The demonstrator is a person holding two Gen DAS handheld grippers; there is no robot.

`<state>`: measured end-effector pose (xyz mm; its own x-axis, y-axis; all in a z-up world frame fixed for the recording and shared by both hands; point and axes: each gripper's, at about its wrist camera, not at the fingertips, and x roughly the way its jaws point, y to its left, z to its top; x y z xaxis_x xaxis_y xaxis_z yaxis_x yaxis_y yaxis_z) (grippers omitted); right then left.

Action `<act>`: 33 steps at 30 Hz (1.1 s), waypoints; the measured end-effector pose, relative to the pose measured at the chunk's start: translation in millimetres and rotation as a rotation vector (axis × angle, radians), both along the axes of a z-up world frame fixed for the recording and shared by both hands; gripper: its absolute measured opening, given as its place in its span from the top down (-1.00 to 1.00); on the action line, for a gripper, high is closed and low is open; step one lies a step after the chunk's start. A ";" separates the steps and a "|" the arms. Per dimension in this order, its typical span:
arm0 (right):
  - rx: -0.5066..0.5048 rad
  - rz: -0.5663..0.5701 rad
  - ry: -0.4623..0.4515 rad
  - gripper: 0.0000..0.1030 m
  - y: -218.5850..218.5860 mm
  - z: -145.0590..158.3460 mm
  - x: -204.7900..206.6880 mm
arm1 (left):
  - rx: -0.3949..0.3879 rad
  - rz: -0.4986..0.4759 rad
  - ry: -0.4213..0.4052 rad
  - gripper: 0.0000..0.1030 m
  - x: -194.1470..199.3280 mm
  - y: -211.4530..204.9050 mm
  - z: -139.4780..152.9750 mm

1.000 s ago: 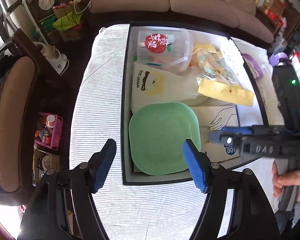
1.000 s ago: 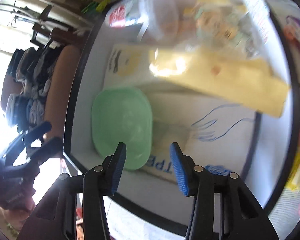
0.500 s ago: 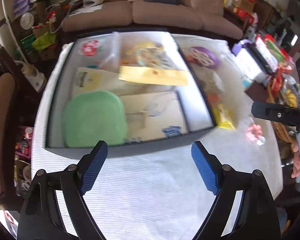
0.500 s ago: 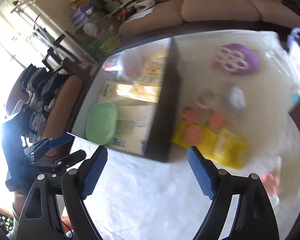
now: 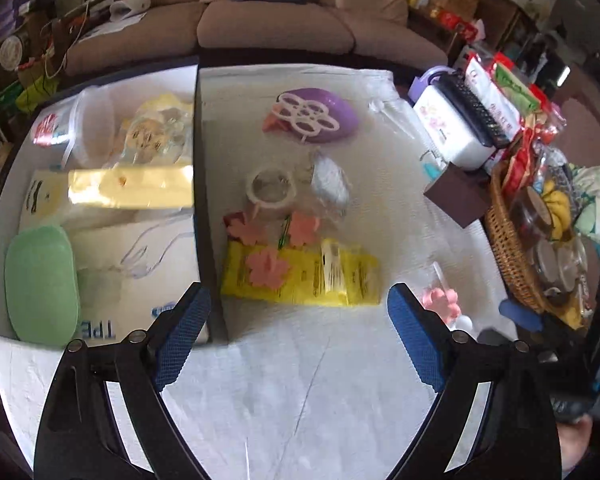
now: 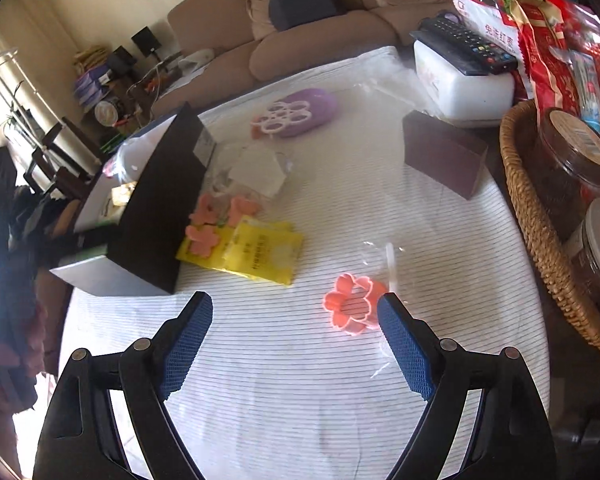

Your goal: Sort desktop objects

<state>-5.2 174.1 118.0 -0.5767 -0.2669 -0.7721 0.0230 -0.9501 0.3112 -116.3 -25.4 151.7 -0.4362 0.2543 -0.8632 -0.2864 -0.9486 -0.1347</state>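
Note:
A black-walled storage box (image 5: 204, 216) on the left holds a green plate (image 5: 40, 280), paper bags and a clear tub. Right of it on the white cloth lie a yellow packet (image 5: 300, 276) with pink flower cutters (image 5: 266, 268), a tape ring (image 5: 271, 190), a purple flower mould (image 5: 314, 114) and a single pink flower cutter (image 6: 352, 308). My left gripper (image 5: 298, 336) is open and empty above the cloth near the yellow packet. My right gripper (image 6: 294, 340) is open and empty, its right finger just beside the single pink cutter.
A brown block (image 6: 444, 156) and a white box with a remote (image 6: 464, 76) stand at the back right. A wicker basket (image 6: 540, 232) with jars and snack bags lines the right edge. A sofa (image 5: 276, 28) lies beyond the table.
Both grippers have swung right, away from the box and over the loose items on the cloth. The right gripper has opened wide and now sits by the single pink cutter.

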 end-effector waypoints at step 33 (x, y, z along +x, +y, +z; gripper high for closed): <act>-0.157 0.080 -0.044 -0.69 55.9 -31.0 -1.4 | -0.584 -0.378 -0.014 0.64 -191.9 199.7 -145.4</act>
<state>-6.6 230.1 87.1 -0.5155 -0.4293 -0.7416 0.0793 -0.8856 0.4576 -308.2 174.3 6.3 -0.3972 -0.1210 -0.9097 -0.6136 -0.7021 0.3613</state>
